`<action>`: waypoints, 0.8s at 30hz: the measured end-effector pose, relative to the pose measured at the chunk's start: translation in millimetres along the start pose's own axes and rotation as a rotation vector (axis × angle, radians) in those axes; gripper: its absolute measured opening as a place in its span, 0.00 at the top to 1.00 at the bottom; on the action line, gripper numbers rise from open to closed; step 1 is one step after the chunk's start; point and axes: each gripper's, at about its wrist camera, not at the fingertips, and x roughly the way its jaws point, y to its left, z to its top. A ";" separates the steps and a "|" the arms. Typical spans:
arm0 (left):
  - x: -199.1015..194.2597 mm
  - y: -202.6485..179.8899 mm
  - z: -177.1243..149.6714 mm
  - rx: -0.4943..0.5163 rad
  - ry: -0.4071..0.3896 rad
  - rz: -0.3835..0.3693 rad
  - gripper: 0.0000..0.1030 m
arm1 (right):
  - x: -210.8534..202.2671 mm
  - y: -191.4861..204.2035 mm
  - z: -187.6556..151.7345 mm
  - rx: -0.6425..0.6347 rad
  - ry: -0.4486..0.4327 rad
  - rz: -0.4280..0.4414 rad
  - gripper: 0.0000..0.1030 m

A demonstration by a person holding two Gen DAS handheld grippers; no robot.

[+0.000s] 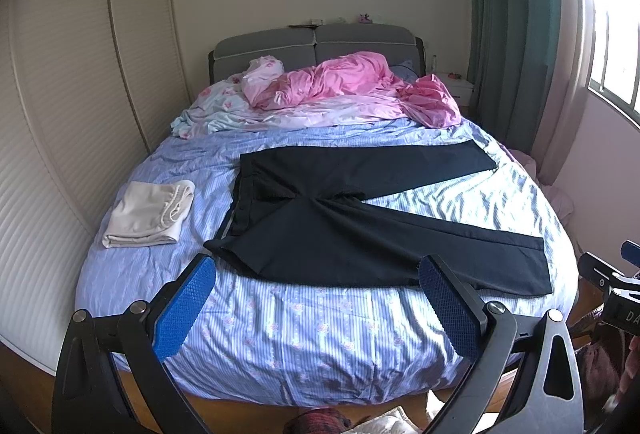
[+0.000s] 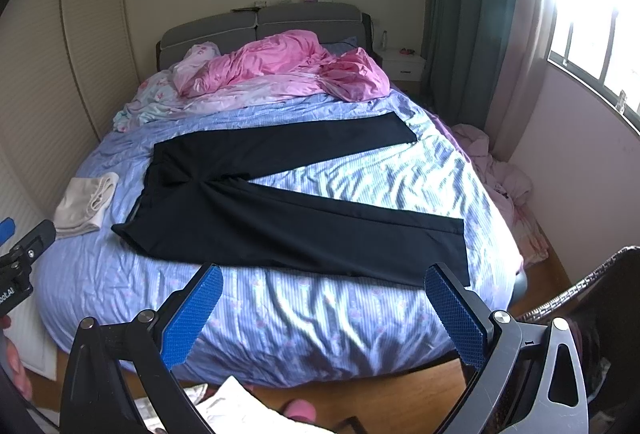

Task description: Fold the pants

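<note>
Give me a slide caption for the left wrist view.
Open left gripper hovers before dark pants spread legs-apart on the blue striped bed.

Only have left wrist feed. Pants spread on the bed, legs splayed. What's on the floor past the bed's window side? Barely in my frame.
Observer: A crumpled pink-white fabric heap lies there, below the window.
Operator: Right gripper state? I only see its edge.
Observer: The right gripper is open, empty, hovering short of the pants.
Operator: Is the nightstand clear?
Observer: The nightstand has a small reddish item on top; a bottle stands behind it.
</note>
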 end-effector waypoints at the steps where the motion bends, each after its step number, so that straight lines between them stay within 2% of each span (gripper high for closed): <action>1: 0.2 0.1 0.3 0.000 0.000 0.000 0.00 | -0.1 0.1 0.1 0.000 0.001 0.000 0.00; 15: 1.6 2.0 1.9 -0.007 0.006 -0.004 0.00 | 2.4 2.7 -4.3 0.003 0.020 -0.001 0.00; 24: 15.9 21.0 -4.4 -0.049 0.040 -0.003 0.00 | 10.9 20.0 2.0 -0.014 0.054 -0.007 0.00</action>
